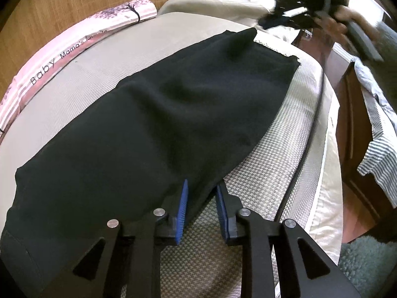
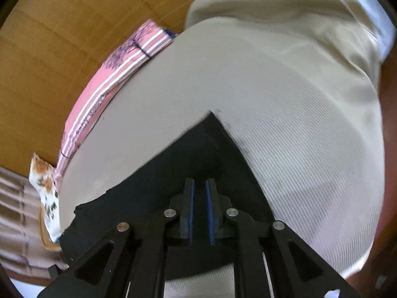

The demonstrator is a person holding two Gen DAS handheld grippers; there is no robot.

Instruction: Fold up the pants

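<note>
Pants lie long on the bed, cross fold not yet done

Our left tongs (image 1: 200, 198) stand open at the near edge of the black pants (image 1: 153, 124), one blue pad over the cloth, nothing gripped. Our right tongs (image 2: 199, 198) have the pads almost together above a corner of the pants; we cannot tell if cloth is between them. The pants lie flat and lengthwise on the beige bed (image 1: 280, 178), beside the pink pillow (image 1: 49, 67). We judge the legs are already together; the folds across the length remain.

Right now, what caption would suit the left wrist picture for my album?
Left claw open at the edge of black pants spread on a beige bed, right claw blurred beyond.
</note>
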